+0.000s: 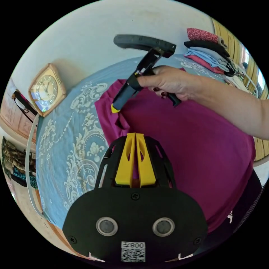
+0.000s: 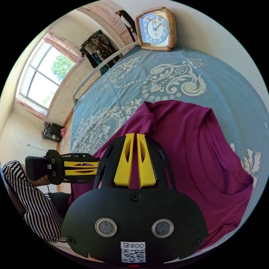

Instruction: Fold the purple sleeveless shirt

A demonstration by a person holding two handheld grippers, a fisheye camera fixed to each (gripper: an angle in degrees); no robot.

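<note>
Jaws of both the left hand-held gripper and right hand-held gripper pinch the purple shirt on the bedspread.

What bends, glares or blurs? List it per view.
Left gripper view: fisheye curves the bed edge; daylight glares at the right rim; the shirt is sharp. Right gripper view: the window is blown out, the clock crisp, the edges bowed.

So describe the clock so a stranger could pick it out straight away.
Start from the blue patterned bedspread that the purple sleeveless shirt lies on. Past the shirt, where the spread meets the pale wall, stands the clock. It is squarish with a tan frame and a white dial, the one hard object among fabrics.
</note>
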